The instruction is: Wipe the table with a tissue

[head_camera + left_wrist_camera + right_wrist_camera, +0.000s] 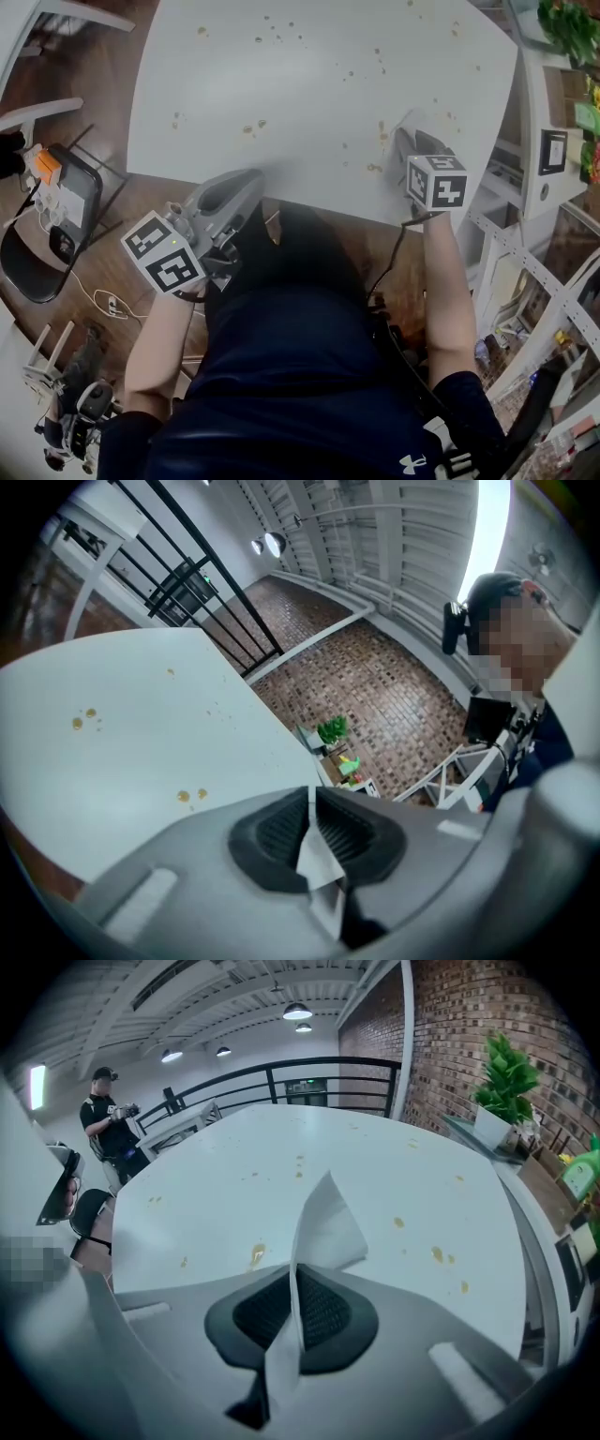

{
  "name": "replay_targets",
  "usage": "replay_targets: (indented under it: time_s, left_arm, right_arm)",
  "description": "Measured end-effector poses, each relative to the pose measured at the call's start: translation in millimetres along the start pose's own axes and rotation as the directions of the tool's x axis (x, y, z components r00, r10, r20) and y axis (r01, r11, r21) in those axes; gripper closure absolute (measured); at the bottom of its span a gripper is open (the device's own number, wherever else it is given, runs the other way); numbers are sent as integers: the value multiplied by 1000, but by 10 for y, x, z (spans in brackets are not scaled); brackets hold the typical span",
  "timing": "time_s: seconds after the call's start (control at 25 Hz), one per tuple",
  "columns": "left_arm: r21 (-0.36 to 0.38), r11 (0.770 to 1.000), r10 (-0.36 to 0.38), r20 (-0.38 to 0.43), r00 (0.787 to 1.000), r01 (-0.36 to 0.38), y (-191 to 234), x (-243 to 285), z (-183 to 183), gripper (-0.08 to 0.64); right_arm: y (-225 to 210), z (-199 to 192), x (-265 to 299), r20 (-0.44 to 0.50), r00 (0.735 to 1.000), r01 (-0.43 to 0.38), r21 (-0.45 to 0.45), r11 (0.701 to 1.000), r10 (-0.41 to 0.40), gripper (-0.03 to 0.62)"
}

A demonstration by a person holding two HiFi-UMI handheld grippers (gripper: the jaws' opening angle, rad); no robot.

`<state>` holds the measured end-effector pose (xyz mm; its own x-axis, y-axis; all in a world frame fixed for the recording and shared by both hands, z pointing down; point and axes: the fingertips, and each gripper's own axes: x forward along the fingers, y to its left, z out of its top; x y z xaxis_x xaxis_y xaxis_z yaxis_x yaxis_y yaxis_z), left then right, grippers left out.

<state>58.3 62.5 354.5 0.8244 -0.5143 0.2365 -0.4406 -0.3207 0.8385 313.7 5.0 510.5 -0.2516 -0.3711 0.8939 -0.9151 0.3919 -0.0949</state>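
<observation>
Head view, left to right. Chair [47,234] on the floor, well clear of the left edge of the table [328,75]. Left gripper [246,180] at the table's near edge, left part, tips just over that edge, pointing close to level. In the left gripper view its jaws are all but together, pads nipping a tissue scrap [317,855] whose loose end trails back between them toward the camera. In that view the table lies left of the jaws, with two brown spots [190,796] near its edge, just beside the left jaw. Brick floor far below on the right. Table top white. More brown spots are scattered over its middle and far part, and they thicken toward the right edge. Right gripper [406,127] over the table near the near-right corner, pointing steeply down. In the right gripper view its jaws are together, clamped on the tissue [328,1227]. One flap stands out past the tips above the top, and a tail hangs back between the pads. Whether the flap touches the top: cannot tell. One spot lies just left of the tips, several more to the right, toward the edge. Beyond the far edge a railing [281,1077], with a person [103,1115] standing at far left. Plant [506,1077] off the right edge against a brick wall.
</observation>
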Motion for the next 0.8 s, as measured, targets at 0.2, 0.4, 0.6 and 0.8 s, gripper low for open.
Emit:
replay_targets:
  time_s: [0.2, 0.4, 0.6, 0.8]
  left_arm:
    - [-11, 1000, 9, 18, 1000, -9, 47, -57, 27, 537]
    - [-13, 1000, 15, 29, 999, -14, 69, -93, 57, 538]
    - [-14, 1000, 12, 26, 1000, -12, 68, -101, 54, 539]
    - [-15, 1000, 5, 16, 1000, -5, 65, -102, 56, 539]
  right_arm:
    - [104, 76, 64, -15, 999, -30, -29, 999, 30, 581]
    - [158, 133, 94, -21, 999, -51, -41, 998, 51, 581]
    - [273, 170, 123, -19, 996, -82, -42, 996, 81, 581]
    - [399, 161, 135, -31, 994, -110, -54, 992, 109, 581]
